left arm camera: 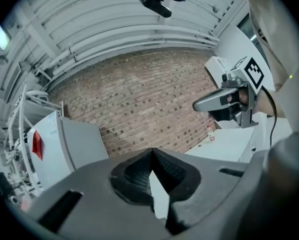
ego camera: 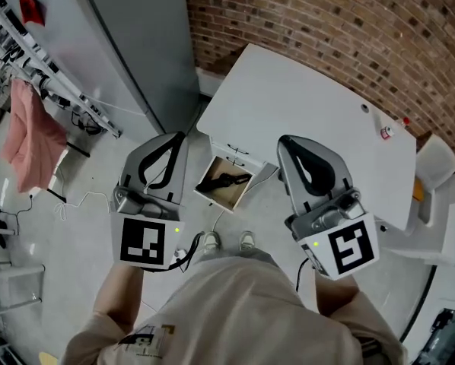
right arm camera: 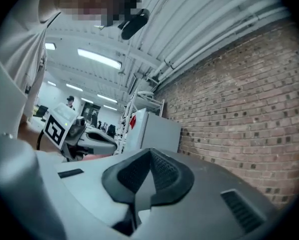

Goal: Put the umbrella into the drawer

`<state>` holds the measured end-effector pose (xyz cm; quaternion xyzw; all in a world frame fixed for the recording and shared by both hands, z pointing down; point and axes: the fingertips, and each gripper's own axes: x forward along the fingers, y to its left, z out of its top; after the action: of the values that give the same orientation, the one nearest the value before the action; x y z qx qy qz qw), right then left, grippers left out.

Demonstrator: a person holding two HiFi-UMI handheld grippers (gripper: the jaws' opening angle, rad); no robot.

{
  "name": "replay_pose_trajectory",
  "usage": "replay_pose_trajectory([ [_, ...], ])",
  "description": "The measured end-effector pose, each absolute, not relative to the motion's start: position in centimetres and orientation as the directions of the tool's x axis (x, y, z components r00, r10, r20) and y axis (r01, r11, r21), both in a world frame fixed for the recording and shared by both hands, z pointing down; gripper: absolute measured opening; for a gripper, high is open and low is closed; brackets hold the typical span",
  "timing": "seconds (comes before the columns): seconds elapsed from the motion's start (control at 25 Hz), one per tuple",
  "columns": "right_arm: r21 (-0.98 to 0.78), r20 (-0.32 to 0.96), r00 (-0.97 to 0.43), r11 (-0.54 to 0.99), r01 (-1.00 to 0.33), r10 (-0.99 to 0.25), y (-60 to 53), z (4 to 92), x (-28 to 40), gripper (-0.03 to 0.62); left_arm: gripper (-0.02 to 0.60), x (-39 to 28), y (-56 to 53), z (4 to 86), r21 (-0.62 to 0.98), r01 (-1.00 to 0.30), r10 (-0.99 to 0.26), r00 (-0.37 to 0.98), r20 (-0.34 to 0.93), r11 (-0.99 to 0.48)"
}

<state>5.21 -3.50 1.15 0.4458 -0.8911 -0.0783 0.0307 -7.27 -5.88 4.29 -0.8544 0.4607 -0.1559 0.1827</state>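
**A:** A brick wall (ego camera: pixel 326 21) runs along the far side, with a white table (ego camera: pixel 303 105) in front of it and pale floor below us. So where do we have the umbrella?

**B:** The umbrella (ego camera: pixel 226 179) lies in the open drawer (ego camera: pixel 212 198), a dark folded shape on the drawer's floor. The drawer stands out from under the table's near edge, just beyond our shoes (ego camera: pixel 227 242).

**A:** And our hands?

**B:** We hold both up high, well above the drawer. The left gripper (left arm camera: pixel 152 151) has its jaws pressed together on nothing. The right gripper (right arm camera: pixel 150 151) is the same, pads meeting with nothing between them. Both point level toward the wall, not down.

**A:** Which way does the drawer lie from them?

**B:** It is below and between them. From the head view it sits in the gap between the two grippers, perhaps a touch nearer the left one, though we cannot say that firmly. The umbrella's long axis runs roughly left to right across the drawer.

**A:** Then the placing looks done to us.

**B:** We judge so. If the drawer is to be closed, either gripper must come down and tip toward its front first.
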Motion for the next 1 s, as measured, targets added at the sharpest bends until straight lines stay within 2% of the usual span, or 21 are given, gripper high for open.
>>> replay_pose_trajectory([
  [0.08,0.158,-0.066,-0.636,0.621,-0.768,-0.769,-2.6,-0.5,5.2,0.008,0.008,-7.3,-4.7,3.7,-0.446,-0.735,-0.842,0.533,0.088,-0.512],
  [0.24,0.184,-0.092,-0.615,0.594,-0.784,-0.783,-0.9,-1.6,5.7,0.006,0.008,-7.7,-2.4,3.5,-0.316,-0.801,-0.853,0.52,0.051,-0.508],
  [0.4,0.178,-0.093,-0.609,0.589,-0.788,-0.788,0.8,-1.0,5.7,0.006,0.008,-7.4,-0.8,4.1,-0.324,-0.792,-0.845,0.532,0.051,-0.518],
  [0.64,0.176,-0.021,-0.631,0.619,-0.766,-0.775,1.7,1.6,4.7,0.008,0.008,-6.9,-0.3,5.8,-0.343,-0.778,-0.842,0.534,0.081,-0.526],
  [1.0,0.058,0.036,-0.667,0.668,-0.742,-0.744,1.6,4.6,4.9,0.006,0.008,-6.0,-0.1,7.7,-0.365,-0.747,-0.827,0.543,0.147,-0.555],
])
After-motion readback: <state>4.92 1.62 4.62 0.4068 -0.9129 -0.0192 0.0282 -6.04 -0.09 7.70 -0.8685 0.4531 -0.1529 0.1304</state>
